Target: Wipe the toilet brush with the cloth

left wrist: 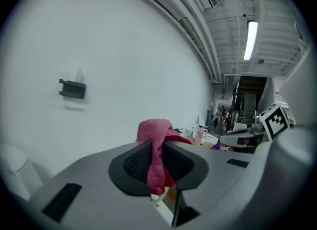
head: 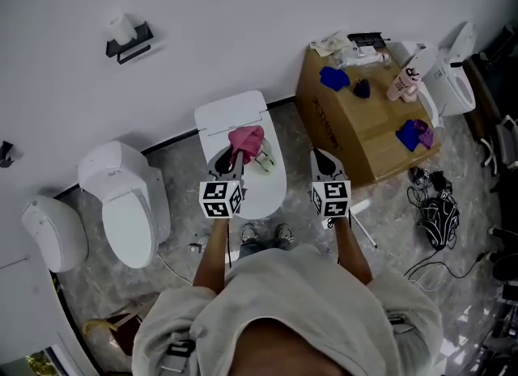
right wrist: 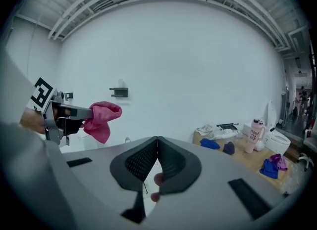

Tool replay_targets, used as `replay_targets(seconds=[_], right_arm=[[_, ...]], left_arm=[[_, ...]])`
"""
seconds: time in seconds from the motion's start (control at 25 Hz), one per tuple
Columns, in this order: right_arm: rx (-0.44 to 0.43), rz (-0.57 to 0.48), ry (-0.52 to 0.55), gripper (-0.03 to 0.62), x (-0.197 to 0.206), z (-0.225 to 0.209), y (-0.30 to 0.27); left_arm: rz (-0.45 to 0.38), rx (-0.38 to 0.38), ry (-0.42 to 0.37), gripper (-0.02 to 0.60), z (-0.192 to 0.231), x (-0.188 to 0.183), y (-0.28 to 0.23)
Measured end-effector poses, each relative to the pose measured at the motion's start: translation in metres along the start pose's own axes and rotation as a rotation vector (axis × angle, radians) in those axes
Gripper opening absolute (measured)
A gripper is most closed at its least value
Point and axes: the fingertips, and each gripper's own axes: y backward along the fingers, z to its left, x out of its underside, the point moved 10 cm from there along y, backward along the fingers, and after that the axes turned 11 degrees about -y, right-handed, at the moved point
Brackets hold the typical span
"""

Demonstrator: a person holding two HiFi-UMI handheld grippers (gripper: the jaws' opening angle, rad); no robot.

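Observation:
My left gripper is shut on a pink cloth, which bunches above the jaws and hangs between them. It hovers over the closed lid of the white toilet in front of me. A small pale, greenish object, possibly the brush, lies on that lid just right of the cloth. My right gripper is to the right of the toilet, its jaws shut tip to tip with nothing seen between them. From the right gripper view the cloth shows at the left.
A second toilet and a third stand to the left. A cardboard box at the right carries a pink cup and blue cloths. Cables lie on the floor. A thin white rod lies by my right arm.

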Motion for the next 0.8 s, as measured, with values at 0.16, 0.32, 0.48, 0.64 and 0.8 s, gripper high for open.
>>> replay_targets(seconds=[0.16,0.32,0.48,0.64,0.8], right_arm=[[-0.013,-0.041,0.019,0.031,-0.017,0.007,-0.006],[-0.028,-0.079,0.032,0.029,-0.032,0.017,-0.014],[-0.037,-0.1,0.046,0.031,-0.043,0.025,-0.02],[-0.036,-0.112,0.052,0.031,-0.047,0.028,-0.021],[-0.028,-0.11,0.047,0.031,-0.047,0.027,-0.02]], left_arm=[[-0.005,-0.041,0.004,0.072,0.015,-0.001,0.012],[-0.016,-0.074,0.003,0.072,0.028,-0.003,0.023],[-0.018,-0.098,0.012,0.072,0.039,-0.003,0.031],[-0.024,-0.107,0.013,0.072,0.044,-0.004,0.034],[-0.025,-0.101,0.012,0.072,0.046,-0.004,0.034]])
